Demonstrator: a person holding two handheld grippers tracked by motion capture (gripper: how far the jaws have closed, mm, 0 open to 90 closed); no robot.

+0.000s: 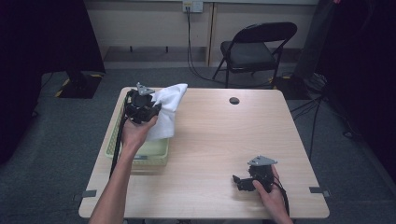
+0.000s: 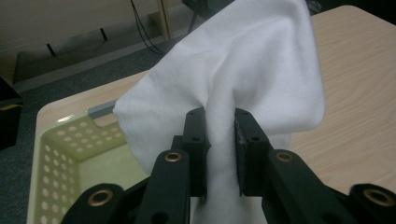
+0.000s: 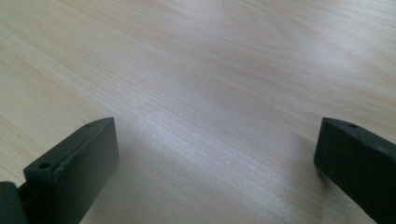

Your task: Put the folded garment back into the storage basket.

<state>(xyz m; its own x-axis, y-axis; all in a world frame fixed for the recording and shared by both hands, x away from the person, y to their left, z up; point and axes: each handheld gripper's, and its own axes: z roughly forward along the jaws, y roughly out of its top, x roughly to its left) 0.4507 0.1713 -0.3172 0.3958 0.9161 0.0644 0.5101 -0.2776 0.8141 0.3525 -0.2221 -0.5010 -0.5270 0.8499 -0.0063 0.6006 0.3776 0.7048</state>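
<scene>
The left tool (image 2: 219, 154) is clamped on a plain white cloth (image 2: 243, 70) bearing no writing; the right tool (image 3: 215, 172) stands apart.

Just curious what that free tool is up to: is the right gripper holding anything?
No: the right gripper has its jaws wide apart, with bare wooden table between them.

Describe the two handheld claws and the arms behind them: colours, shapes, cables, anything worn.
Both are black, blocky tools. The left claw has flat rectangular jaws on arms with brass-coloured rivets; the right claw has plain black slab jaws. Each carries a grey three-cornered plate on top and trails a black cable. The forearms are bare, with no sleeves or gloves showing.
</scene>
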